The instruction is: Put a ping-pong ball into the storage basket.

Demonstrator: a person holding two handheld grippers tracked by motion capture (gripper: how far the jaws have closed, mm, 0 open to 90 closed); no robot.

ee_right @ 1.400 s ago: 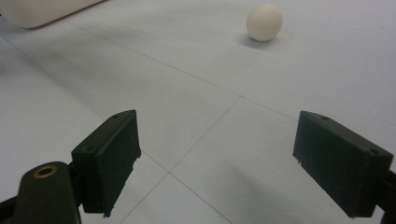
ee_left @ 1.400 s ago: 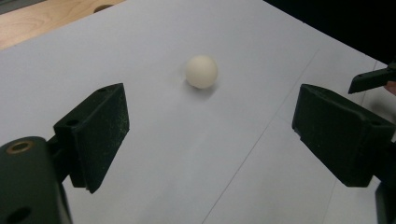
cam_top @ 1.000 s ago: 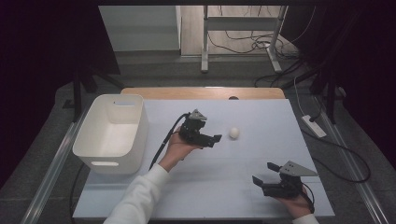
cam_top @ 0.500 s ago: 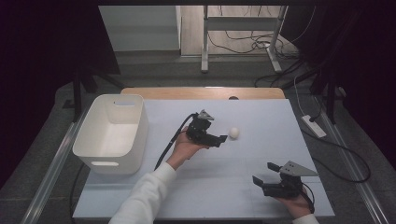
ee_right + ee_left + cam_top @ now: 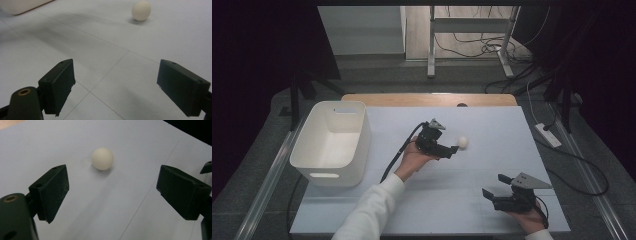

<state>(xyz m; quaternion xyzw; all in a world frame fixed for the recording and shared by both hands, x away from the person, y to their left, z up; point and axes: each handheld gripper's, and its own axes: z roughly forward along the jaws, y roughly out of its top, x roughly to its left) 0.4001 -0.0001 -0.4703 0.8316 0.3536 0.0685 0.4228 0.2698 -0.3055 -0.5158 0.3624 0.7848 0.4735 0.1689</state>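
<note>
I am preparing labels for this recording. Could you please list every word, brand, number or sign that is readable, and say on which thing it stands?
There are none to read.
The white ball is plain in both gripper views.
The white bin shows no print on its walls.
The table carries only thin seam lines.
The left gripper and right gripper show no marking; their black fingers are blank.

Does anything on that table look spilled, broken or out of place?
Nothing stands out. The white ball sits whole on the pale table, the white bin stands upright, and nothing is spilled.
</note>
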